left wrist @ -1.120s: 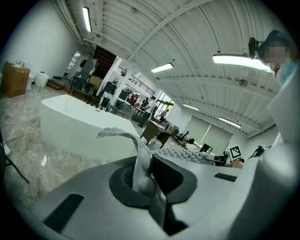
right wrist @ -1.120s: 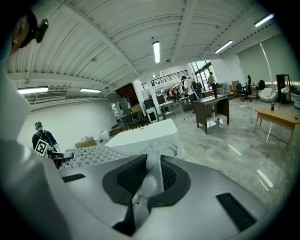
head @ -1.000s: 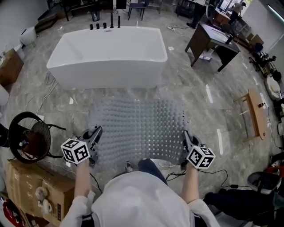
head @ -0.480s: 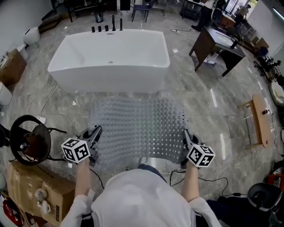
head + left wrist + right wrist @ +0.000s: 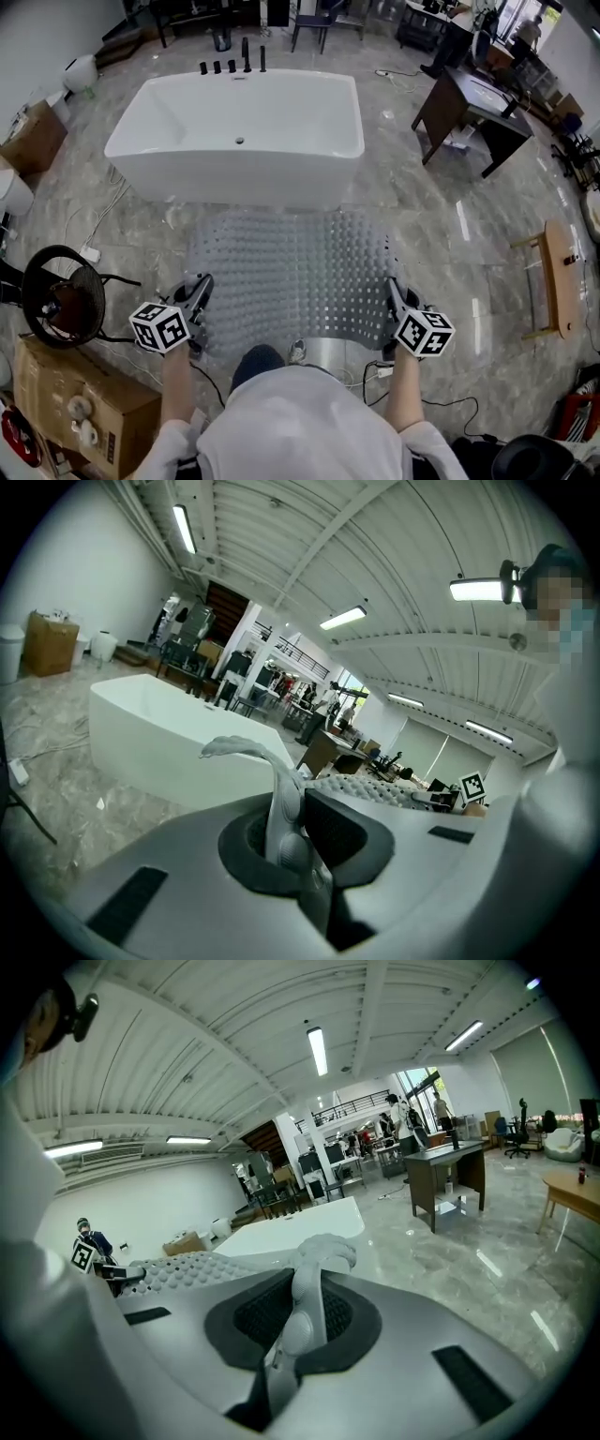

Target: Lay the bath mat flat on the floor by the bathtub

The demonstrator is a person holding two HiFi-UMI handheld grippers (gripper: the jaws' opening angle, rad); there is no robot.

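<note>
Bath mat (image 5: 286,272): pale grey and half see-through, the marbled floor (image 5: 422,216) showing faintly through it. Its whole face is covered in close rows of round nubs, and the part nearest me has a grid of small square holes. It's spread wide between my two grippers and held by its two near corners, out in front of the white bathtub (image 5: 234,122). In the head view its far edge meets the foot of the tub's near wall. I can't tell from that view whether the far edge touches the floor.

Left gripper (image 5: 201,292): clenched on the mat's near left corner. Right gripper (image 5: 391,298): clamped on the near right corner.

Seen only from the head view: the mat's full outline, roughly rectangular, with a near edge that curves; the tub's four dark taps at its far rim; a black fan (image 5: 61,295) and a cardboard box (image 5: 75,403) to my left; a dark desk (image 5: 469,103) and a wooden bench (image 5: 558,281) off to the right.

Seen only from the gripper views: the grip itself. In the left gripper view a thin fold of mat stands upright, pinched between the jaws, with its free tip curling over to the left. The right gripper view shows the same pinch, the corner bunching into a rounded lump above the jaws. Each of these views also shows the nubbed sheet running sideways toward the other gripper's marker cube, plus ceiling lights that the head view misses.
</note>
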